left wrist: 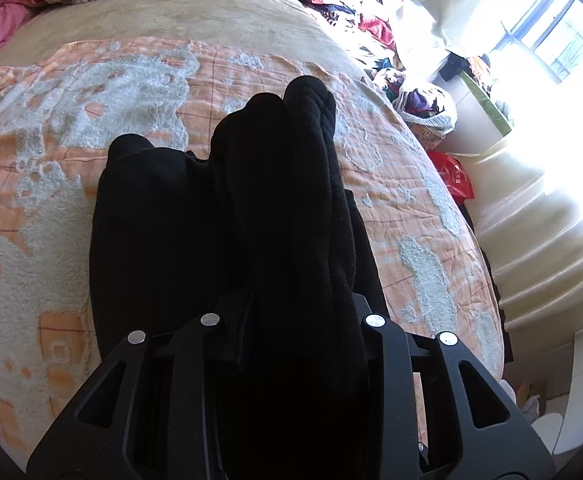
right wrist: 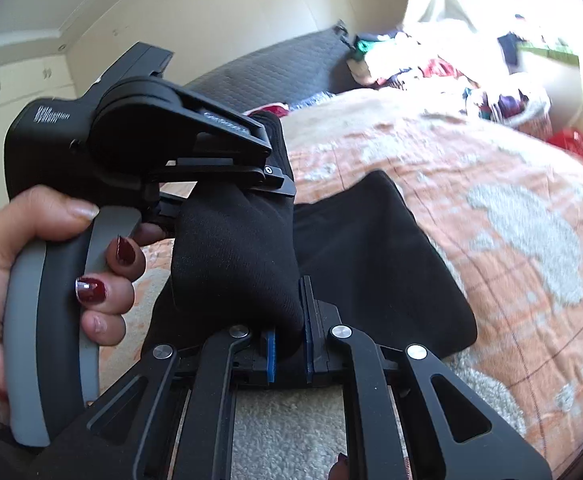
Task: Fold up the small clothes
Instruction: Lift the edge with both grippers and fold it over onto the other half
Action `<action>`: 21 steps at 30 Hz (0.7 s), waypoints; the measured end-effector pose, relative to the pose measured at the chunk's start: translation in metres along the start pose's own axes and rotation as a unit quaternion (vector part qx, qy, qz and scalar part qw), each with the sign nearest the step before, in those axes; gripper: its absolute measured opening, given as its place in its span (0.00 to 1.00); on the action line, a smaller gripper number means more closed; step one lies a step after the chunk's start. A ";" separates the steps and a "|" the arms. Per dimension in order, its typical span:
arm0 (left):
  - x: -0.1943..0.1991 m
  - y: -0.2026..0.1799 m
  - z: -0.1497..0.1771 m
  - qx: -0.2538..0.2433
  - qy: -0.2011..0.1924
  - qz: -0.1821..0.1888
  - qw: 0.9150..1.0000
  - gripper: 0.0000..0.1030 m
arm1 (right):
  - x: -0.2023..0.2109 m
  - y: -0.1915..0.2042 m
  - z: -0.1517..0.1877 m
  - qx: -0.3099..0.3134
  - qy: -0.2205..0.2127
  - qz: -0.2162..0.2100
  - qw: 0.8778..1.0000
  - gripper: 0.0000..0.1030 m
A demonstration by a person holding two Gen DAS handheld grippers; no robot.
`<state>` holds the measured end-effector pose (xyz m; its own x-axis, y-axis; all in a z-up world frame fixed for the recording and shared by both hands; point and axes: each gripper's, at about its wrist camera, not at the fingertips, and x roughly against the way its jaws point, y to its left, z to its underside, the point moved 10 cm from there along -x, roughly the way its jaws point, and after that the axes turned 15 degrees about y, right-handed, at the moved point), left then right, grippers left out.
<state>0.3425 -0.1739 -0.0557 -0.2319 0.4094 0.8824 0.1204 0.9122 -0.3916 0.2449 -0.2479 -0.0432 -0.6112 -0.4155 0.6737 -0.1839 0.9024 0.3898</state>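
I have the black garment (right wrist: 235, 256) clamped in both grippers — right gripper (right wrist: 289, 354) low centre, left gripper (right wrist: 267, 168) upper left — bunched short between them above the bedspread (right wrist: 511, 208), its tail trailing right.

Daylight enters through the window (left wrist: 559, 44) at right, overexposing the curtain (left wrist: 539, 216). The black cloth (left wrist: 227, 216) shows almost no detail. Fisheye distortion bends the bed (right wrist: 491, 184); the clothes pile (right wrist: 443, 68) appears blurred.
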 end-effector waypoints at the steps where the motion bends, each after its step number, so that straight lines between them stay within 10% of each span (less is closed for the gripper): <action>1: -0.006 0.000 0.000 -0.001 0.006 -0.006 1.000 0.23 | -0.002 -0.005 0.001 -0.016 0.007 -0.011 1.000 0.08; 15: 0.008 -0.014 0.003 -0.026 -0.021 0.036 0.999 0.62 | -0.004 -0.040 0.014 -0.160 0.069 -0.098 0.980 0.32; 21: 0.037 0.032 0.016 -0.025 -0.052 -0.031 0.998 0.62 | 0.013 -0.044 0.003 -0.182 0.083 -0.146 0.969 0.69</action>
<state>0.3225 -0.1290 -0.0398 -0.3398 0.3538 0.8714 0.1493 0.9351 -0.3215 0.2424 -0.2932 -0.0536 -0.4364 -0.6863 0.5818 -0.0276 0.6566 0.7538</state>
